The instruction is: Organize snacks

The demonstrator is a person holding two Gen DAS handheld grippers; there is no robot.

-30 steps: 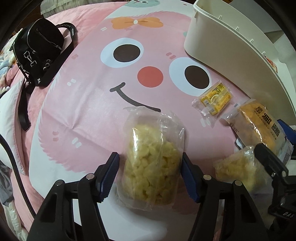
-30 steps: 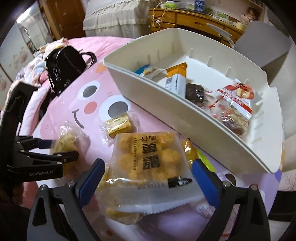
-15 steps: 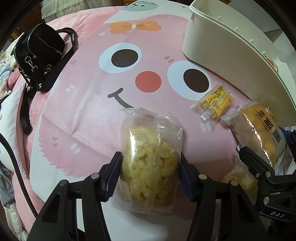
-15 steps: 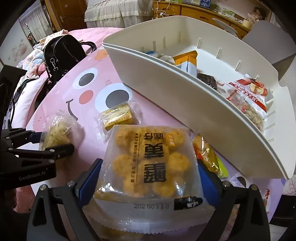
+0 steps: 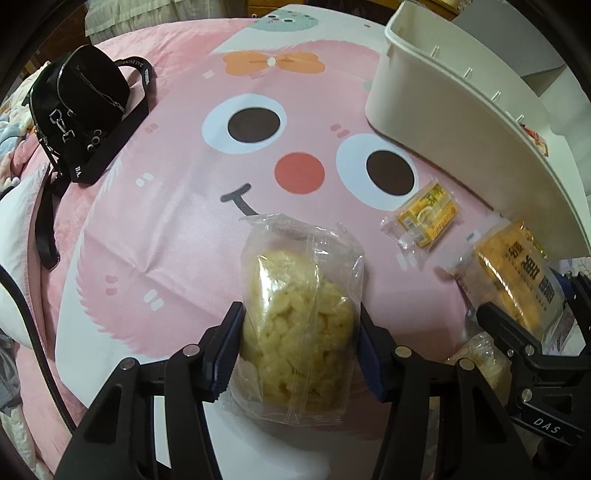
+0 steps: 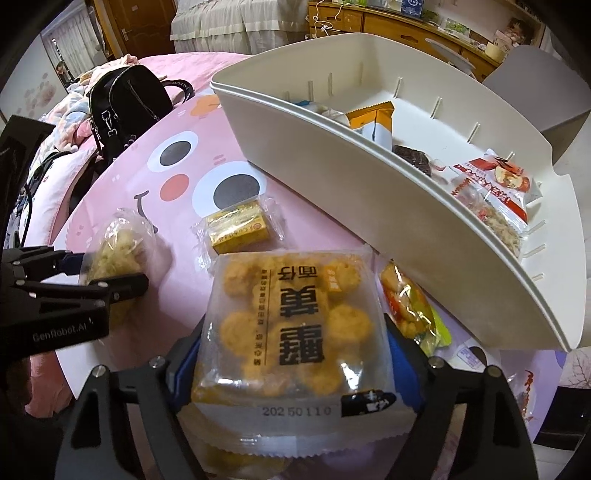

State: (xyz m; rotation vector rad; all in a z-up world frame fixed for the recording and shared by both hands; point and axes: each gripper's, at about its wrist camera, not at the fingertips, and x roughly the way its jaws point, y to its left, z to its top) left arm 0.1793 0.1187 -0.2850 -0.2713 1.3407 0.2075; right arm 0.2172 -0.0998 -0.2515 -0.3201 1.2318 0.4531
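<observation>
My left gripper [image 5: 299, 349] is shut on a clear bag of pale puffed snack [image 5: 299, 332] and holds it over the pink cartoon-face cloth [image 5: 177, 221]. The same bag [image 6: 118, 243] shows at the left in the right wrist view. My right gripper [image 6: 291, 354] is shut on a clear pack of round orange cakes [image 6: 291, 325], which also shows at the right in the left wrist view [image 5: 517, 277]. A white divided bin [image 6: 332, 162] stands behind, holding several snacks. A small yellow packet [image 6: 238, 230] lies on the cloth in front of the bin.
A black bag [image 5: 81, 107] lies at the cloth's far left. A colourful snack packet [image 6: 410, 310] lies under the bin's front wall. Another pale snack bag [image 5: 480, 358] lies near the right gripper. Wooden furniture [image 6: 406, 22] stands behind.
Both grippers have closed on their packs. The left one has lifted the puffed snack bag slightly; the right one has raised the orange cake pack nearer the camera.
</observation>
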